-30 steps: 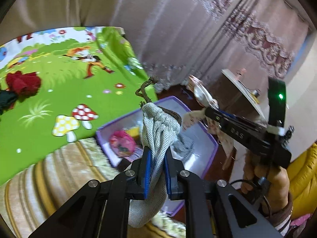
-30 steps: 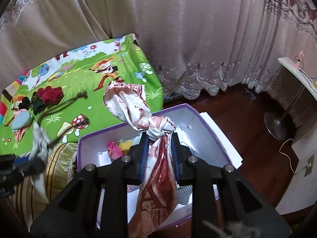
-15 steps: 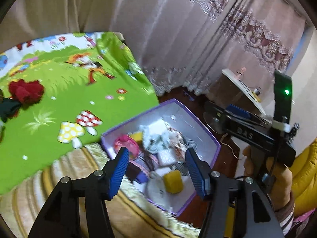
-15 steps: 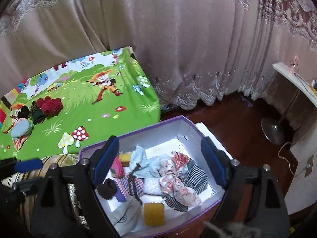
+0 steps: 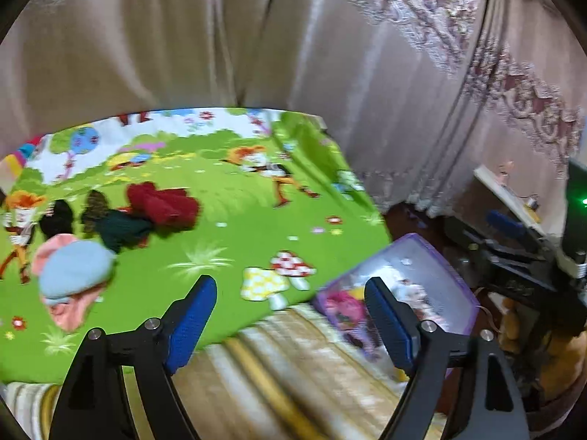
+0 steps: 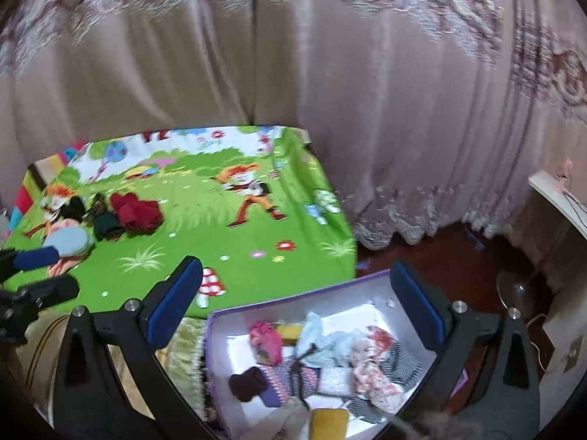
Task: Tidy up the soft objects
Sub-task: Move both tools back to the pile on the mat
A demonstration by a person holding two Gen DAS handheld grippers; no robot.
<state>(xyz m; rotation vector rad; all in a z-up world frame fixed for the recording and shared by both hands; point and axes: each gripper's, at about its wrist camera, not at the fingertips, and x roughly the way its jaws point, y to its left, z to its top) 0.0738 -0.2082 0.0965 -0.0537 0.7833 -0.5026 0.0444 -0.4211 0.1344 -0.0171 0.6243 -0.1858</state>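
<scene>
While both claws, left gripper [image 5: 290,324] and right gripper [image 6: 293,300], gape empty after opening: pinch limp, light red knit [image 5: 163,205] beyond purple box [image 6: 220,321] mid-bunch.

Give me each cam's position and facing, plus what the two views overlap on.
Left wrist: on the left gripper, aimed down at the green mat; own open fingers show, and the right gripper's body.
Right wrist: on the right gripper, over the purple box; own open fingers show.
Shared: mat, box, red cloth, curtain.
</scene>
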